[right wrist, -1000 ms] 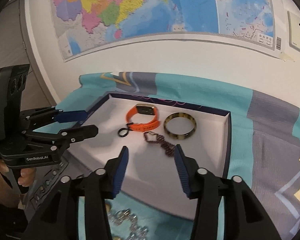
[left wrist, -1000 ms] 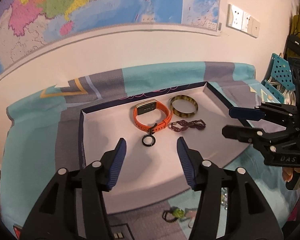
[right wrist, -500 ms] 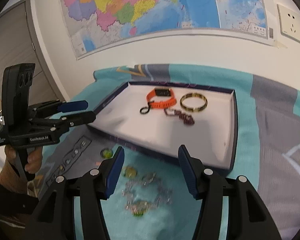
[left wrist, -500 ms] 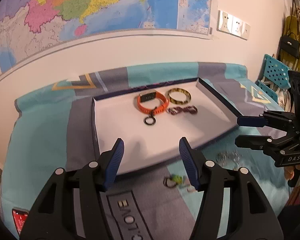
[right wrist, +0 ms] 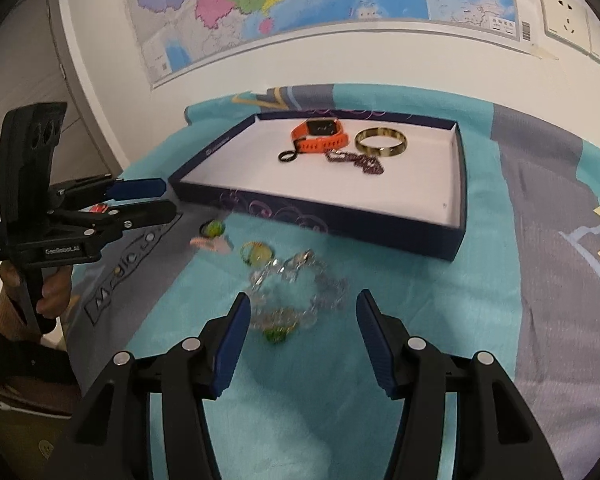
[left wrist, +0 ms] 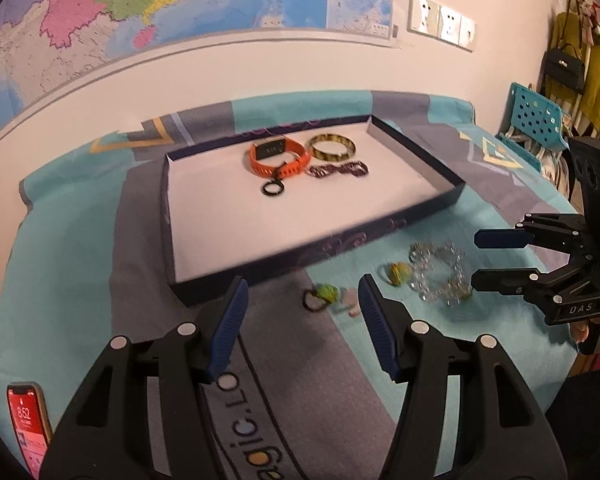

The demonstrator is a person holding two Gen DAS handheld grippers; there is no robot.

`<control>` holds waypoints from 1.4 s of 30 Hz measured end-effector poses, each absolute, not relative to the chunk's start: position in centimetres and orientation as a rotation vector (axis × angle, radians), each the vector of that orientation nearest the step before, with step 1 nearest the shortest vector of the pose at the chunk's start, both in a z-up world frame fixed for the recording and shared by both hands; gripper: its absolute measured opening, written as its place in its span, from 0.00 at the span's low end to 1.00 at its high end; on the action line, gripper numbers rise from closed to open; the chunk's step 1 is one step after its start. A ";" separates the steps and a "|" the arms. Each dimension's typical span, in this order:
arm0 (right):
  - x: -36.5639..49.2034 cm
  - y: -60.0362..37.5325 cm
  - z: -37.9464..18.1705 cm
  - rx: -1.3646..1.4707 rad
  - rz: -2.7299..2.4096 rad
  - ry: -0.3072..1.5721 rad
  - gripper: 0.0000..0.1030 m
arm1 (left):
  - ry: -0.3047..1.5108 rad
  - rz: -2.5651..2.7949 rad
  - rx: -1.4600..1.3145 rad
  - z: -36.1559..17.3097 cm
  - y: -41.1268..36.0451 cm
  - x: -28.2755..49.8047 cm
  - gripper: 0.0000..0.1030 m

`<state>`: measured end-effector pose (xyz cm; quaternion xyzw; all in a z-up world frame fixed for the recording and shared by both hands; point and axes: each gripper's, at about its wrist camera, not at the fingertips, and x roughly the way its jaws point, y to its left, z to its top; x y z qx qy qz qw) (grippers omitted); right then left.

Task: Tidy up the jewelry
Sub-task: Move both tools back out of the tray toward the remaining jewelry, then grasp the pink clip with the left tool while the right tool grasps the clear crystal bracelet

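phone (left wrist: 27, 424) only in left view, both tools, left tool (left wrist: 300, 320) and right tool (right wrist: 299, 334), released, empty

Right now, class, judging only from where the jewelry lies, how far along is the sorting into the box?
Done: the orange watch, gold bangle, purple beaded chain and black ring lie in the box.

In hand: nothing; the left gripper and right gripper are both open and empty.

Left: the clear bead chain, two green-and-yellow rings and a pink piece lie on the cloth.
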<state>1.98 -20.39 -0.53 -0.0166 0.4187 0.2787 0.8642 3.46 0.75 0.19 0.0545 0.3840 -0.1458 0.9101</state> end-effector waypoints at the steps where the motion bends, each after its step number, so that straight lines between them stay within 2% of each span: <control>1: 1.8 -20.3 -0.6 -0.040 0.585 0.876 0.52 | 0.797 -0.300 0.118 0.0 0.6 3.3 0.55; 4: 1.8 -20.4 -0.7 -0.031 0.585 0.875 0.51 | 0.810 -0.310 0.108 -0.4 0.6 3.0 0.55; 9: 3.5 -20.8 -1.3 0.007 0.541 0.892 0.39 | 0.818 -0.309 0.097 -0.7 0.5 3.0 0.55; 22: 5.0 -18.2 -2.3 -0.135 0.522 0.925 0.39 | 0.832 -0.348 0.122 -1.2 0.0 2.8 0.55; 27: 5.0 -18.5 -2.3 -0.152 0.509 0.924 0.21 | 0.836 -0.378 0.128 -1.5 -0.5 2.8 0.55; 31: 4.9 -18.5 -2.3 -0.163 0.513 0.921 0.21 | 0.852 -0.418 0.130 -1.9 -1.3 2.8 0.51; 37: 4.7 -18.7 -2.2 -0.148 0.530 0.920 0.19 | 0.901 -0.457 0.088 -2.9 -1.7 3.5 0.35; 39: 4.4 -18.9 -1.9 -0.124 0.556 0.911 0.05 | 0.909 -0.462 0.080 -3.1 -1.7 3.7 0.32; 40: 4.4 -18.8 -1.7 -0.119 0.559 0.908 0.05 | 0.911 -0.467 0.080 -3.1 -1.7 3.7 0.29; 42: 4.3 -18.9 -1.4 -0.124 0.556 0.896 0.04 | 0.910 -0.468 0.084 -3.1 -1.8 3.7 0.29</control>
